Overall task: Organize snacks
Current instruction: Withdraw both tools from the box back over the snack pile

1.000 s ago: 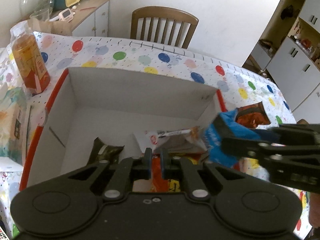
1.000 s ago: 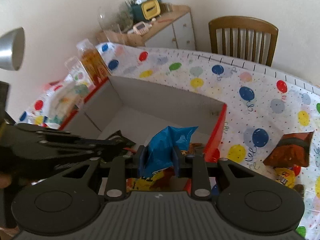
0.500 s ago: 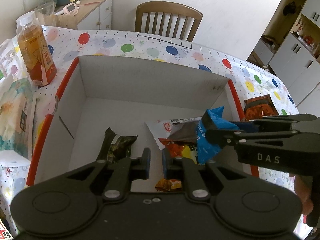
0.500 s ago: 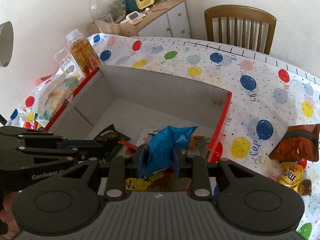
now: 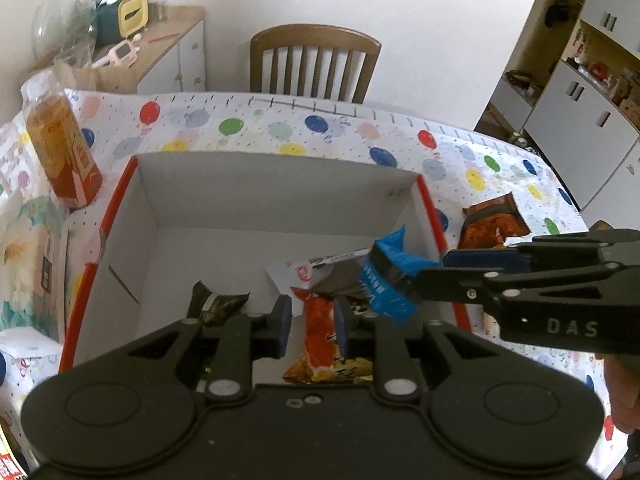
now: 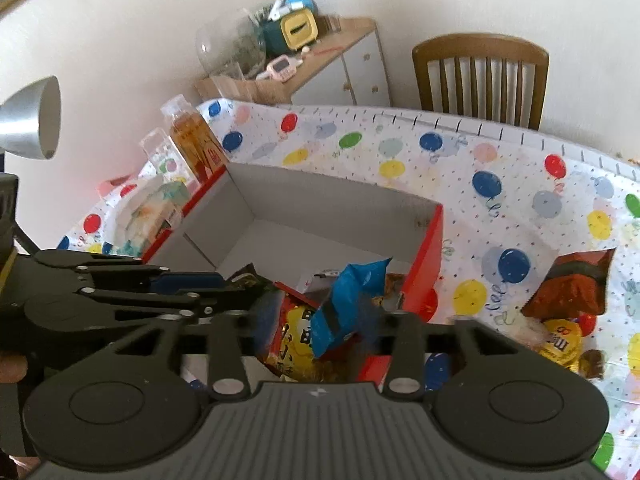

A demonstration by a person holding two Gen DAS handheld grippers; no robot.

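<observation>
Home dining room: balloon tablecloth [image 5: 320,128], wooden chair [image 5: 314,62], cupboards [image 5: 576,120].

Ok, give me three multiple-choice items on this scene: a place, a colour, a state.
1. The bottle stands where, relative to the box? A inside it; B outside, beside it; C on top of it.
2. The box rim's colour? A red; B green; C black.
3. The left tool is: A open; B shut on the bottle; C out of view.

Answers: B, it stands on the table by the box's outer wall; A, the top edges show red; A, a gap shows between its fingers.
</observation>
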